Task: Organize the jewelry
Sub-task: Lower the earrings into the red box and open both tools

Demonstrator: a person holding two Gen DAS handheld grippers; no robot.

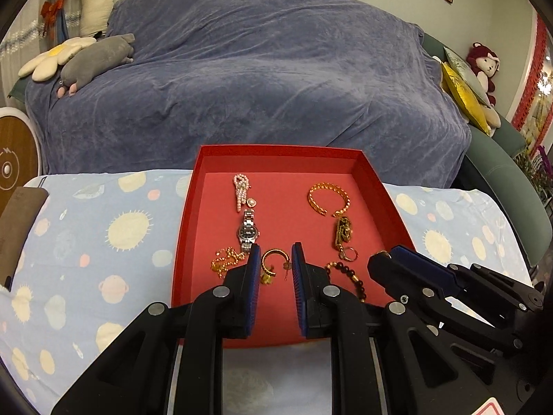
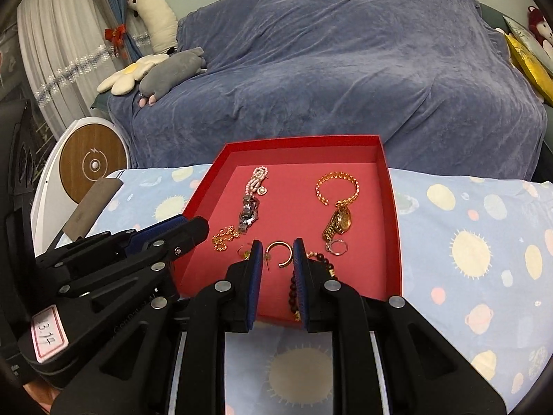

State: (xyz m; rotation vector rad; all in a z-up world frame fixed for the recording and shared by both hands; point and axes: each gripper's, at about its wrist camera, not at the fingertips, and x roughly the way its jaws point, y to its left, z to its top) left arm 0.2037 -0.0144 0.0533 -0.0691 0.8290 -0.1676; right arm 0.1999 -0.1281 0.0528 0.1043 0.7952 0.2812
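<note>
Two grippers (image 1: 275, 263) (image 2: 275, 259) hover partly open, holding nothing, over the red tray (image 1: 193, 186). Your jewelry lies crowded along its near edge: a gold hoop (image 2: 280, 254) between the right fingers, beaded bracelet (image 2: 293, 290) touching. Closing risks snagging both.

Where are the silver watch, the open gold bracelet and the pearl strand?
silver watch (image 1: 248, 231), left wrist view, on its dark dial.
open gold bracelet (image 1: 315, 202), left wrist view, on its left curve.
pearl strand (image 2: 255, 180), right wrist view, mid-strand.

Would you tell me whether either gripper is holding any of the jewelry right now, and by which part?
Nothing is held. The left gripper and right gripper are both open over the red tray, each framing a gold hoop earring.
</note>
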